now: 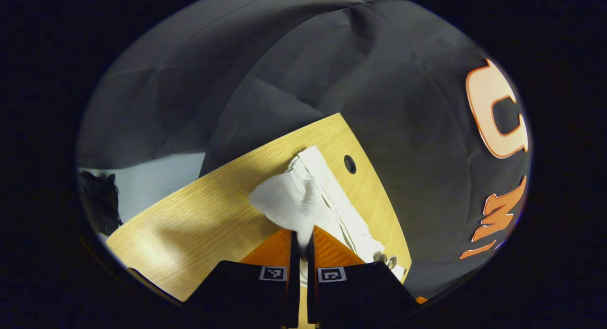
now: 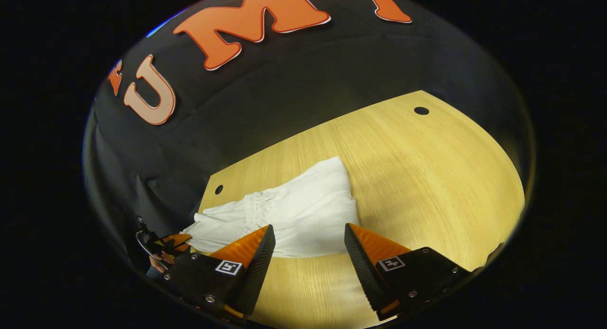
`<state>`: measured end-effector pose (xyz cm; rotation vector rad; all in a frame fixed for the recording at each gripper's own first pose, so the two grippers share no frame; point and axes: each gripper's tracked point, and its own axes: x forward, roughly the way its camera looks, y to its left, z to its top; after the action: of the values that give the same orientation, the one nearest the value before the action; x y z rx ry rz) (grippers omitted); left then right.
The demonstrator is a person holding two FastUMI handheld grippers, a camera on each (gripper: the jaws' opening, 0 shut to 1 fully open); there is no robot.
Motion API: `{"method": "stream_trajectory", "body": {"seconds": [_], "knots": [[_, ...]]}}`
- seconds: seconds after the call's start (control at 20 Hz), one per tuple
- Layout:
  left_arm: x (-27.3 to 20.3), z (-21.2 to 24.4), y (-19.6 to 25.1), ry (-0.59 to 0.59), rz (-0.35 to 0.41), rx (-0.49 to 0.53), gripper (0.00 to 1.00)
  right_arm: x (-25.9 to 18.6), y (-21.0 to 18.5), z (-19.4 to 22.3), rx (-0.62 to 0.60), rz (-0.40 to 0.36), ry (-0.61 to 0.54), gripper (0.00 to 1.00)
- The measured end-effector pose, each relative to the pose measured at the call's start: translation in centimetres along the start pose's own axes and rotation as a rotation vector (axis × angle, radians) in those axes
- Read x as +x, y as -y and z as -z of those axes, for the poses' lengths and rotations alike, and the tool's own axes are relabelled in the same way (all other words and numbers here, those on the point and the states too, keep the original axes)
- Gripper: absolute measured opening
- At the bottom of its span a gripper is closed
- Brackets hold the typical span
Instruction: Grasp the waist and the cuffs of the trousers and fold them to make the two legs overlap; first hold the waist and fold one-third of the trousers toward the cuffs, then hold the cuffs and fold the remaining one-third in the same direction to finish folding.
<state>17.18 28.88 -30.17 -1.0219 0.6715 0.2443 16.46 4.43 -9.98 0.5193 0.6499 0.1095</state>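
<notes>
On the wooden table, white trousers: left gripper jaws clamped on them, right gripper jaws wide, empty.

The left gripper hides part of the trousers. The far gripper is too small to tell.

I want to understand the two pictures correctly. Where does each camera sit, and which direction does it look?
Left gripper view: rides the left gripper, looking down along the white trousers on the wooden table; jaws shut on the cloth.
Right gripper view: rides the right gripper, looking across the table at the trousers; jaws open.
Both share the trousers, the table and the booth wall.
</notes>
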Motion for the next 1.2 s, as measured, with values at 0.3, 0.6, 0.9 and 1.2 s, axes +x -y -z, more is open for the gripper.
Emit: {"method": "stream_trajectory", "body": {"seconds": [0.3, 0.6, 0.9, 1.2], "knots": [[-3.7, -0.7, 6.0, 0.083, 0.039, 0.061, 0.10, -1.9, 3.1, -1.3, -0.040, -0.012, 0.022, 0.98], [-6.2, -0.3, 13.7, 0.136, 0.095, 0.173, 0.10, -3.4, 6.2, -2.0, -0.066, -0.013, 0.037, 0.99], [-7.2, 1.4, 21.7, 0.185, 0.143, 0.259, 0.10, -4.8, 9.7, -1.9, -0.077, -0.002, 0.044, 0.98], [-6.9, 6.5, 29.5, 0.173, 0.199, 0.346, 0.10, -5.8, 13.3, -1.1, -0.028, -0.003, 0.038, 0.98]]}}
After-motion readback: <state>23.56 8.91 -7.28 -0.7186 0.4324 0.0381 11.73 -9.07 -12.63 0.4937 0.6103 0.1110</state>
